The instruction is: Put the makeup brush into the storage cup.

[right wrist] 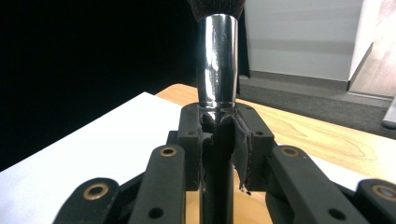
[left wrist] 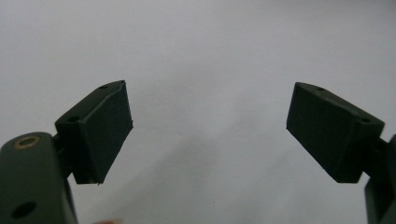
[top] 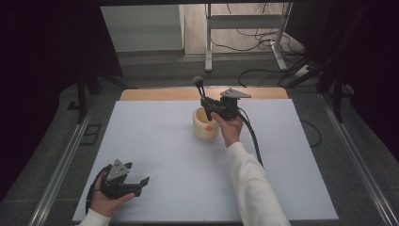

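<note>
The right gripper (top: 205,104) is clenching its fingers (right wrist: 243,144) on a makeup brush (top: 199,87), holding it upright, bristles up, right over the cream cup (top: 206,126) mid-tabletop (top: 155,141). The left gripper (top: 136,183) is resting near the front edge, fingers (left wrist: 105,133) spread wide around nothing.

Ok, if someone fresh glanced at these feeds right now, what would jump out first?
First, the makeup brush, standing bristles-up with its shiny metal collar, clamped in the right gripper just above the cream cup near the far middle of the white table. Then the left gripper, resting at the near left corner with its jaws wide apart and nothing between them.
</note>
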The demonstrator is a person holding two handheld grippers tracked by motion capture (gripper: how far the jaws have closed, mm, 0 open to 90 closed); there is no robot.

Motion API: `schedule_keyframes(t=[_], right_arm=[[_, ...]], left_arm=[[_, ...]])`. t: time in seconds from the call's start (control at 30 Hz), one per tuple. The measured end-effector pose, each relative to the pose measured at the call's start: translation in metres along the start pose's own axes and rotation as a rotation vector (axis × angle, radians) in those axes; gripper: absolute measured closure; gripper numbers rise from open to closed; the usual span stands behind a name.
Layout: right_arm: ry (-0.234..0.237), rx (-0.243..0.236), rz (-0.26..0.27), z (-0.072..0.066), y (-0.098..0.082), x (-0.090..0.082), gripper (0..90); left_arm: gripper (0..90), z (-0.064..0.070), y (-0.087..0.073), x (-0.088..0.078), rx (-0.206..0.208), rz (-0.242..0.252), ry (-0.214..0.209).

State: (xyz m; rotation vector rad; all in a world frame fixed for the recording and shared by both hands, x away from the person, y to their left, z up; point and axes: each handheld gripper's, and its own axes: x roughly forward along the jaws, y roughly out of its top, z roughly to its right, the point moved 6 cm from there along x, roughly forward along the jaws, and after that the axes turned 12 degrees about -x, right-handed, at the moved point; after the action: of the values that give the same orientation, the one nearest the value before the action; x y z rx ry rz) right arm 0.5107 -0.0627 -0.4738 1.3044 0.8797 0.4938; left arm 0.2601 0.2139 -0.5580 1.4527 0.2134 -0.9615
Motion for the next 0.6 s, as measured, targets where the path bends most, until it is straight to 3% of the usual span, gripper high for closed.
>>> schedule_keyframes(t=[0.4, 0.6], right_arm=[[0.015, -0.017, 0.017, -0.0024, -0.0026, 0.0006, 73.9], [-0.004, -0.011, 0.021, -0.0001, -0.0091, -0.0028, 71.9]], left_arm=[[15.1, -0.0006, -0.0002, 0.0001, -0.002, 0.001, 0.002], [15.0, -0.0014, -0.0002, -0.0004, -0.005, 0.003, 0.002]])
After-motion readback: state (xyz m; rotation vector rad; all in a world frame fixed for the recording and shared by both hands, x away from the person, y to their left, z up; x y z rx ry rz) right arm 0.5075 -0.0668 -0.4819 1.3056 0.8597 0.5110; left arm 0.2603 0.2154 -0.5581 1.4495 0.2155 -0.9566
